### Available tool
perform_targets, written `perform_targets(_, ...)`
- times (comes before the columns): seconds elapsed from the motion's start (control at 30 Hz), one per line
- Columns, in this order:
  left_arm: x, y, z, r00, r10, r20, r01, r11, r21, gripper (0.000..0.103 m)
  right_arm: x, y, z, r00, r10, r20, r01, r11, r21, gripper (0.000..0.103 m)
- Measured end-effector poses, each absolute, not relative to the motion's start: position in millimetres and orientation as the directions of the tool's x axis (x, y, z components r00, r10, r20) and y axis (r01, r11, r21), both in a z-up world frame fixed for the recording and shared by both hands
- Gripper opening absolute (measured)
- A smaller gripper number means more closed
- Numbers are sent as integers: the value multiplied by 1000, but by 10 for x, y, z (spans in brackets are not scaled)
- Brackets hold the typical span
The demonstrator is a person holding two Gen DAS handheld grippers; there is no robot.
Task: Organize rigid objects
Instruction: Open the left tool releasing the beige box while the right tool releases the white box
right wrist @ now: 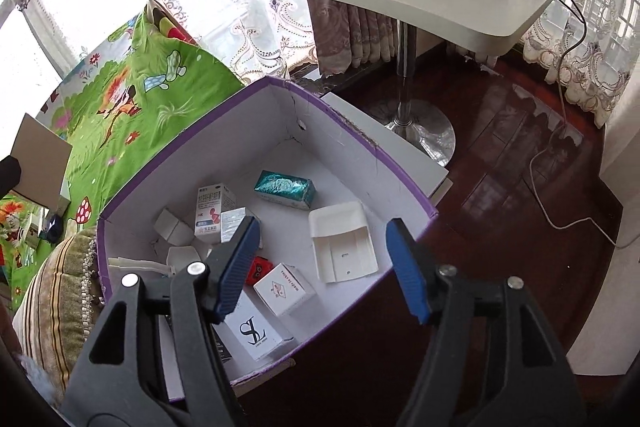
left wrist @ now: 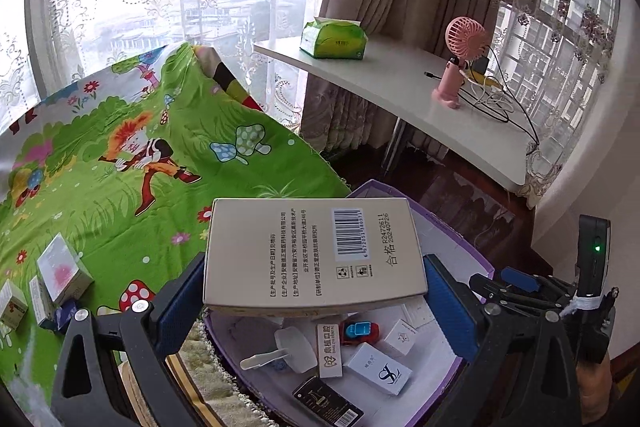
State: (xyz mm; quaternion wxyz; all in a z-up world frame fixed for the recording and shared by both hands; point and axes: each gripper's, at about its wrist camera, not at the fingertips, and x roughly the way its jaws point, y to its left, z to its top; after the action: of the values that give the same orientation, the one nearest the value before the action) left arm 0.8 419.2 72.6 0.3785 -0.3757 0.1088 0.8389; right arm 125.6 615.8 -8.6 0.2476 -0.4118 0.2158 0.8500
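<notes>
The flat beige carton (left wrist: pixel 316 255) sits between the fingers of my left gripper (left wrist: pixel 312 291), clamped across its width by the blue pads (left wrist: pixel 182 301), printed back face up, hanging over the purple-rimmed box (left wrist: pixel 452 227). I judge it light and stiff: thin card, probably near hollow, with smooth faces that could slide on the pads if I squeeze weakly and walls that could dent if I squeeze hard. The long side edges, where I have it now, look like the best hold, since there the card is folded and strongest. It is wide compared with the small packets below, so it will want to go down flat rather than on end.

Under it, on the box floor, lie a white packet with a dark monogram (left wrist: pixel 380 367), a slim white packet with red print (left wrist: pixel 330 351), a small toy car (left wrist: pixel 358 334) and a black card (left wrist: pixel 328 405). My right gripper (right wrist: pixel 320 267) hovers over the box's near edge (right wrist: pixel 264 373), fingers wide apart and holding nothing; beneath it I see a teal packet (right wrist: pixel 285 188) and an opened white tray (right wrist: pixel 342 241).

More small boxes (left wrist: pixel 62 273) wait on the green cartoon cloth (left wrist: pixel 120 187) beyond the box's left side.
</notes>
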Motion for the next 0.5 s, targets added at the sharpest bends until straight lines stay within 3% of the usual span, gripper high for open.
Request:
perform_targets(0.3, 216, 4900, 764, -376, 599, -707, -829, -558, -33, 102, 1404, 6316, -33, -541, 269, -797, -630, -757, 173, 70)
perform_targets(0.5, 175, 4803, 768, -376, 618, -690, -810, -581, -78, 102, 1422, 6337, -41, -544, 265, -796, -630, -755, 179, 70)
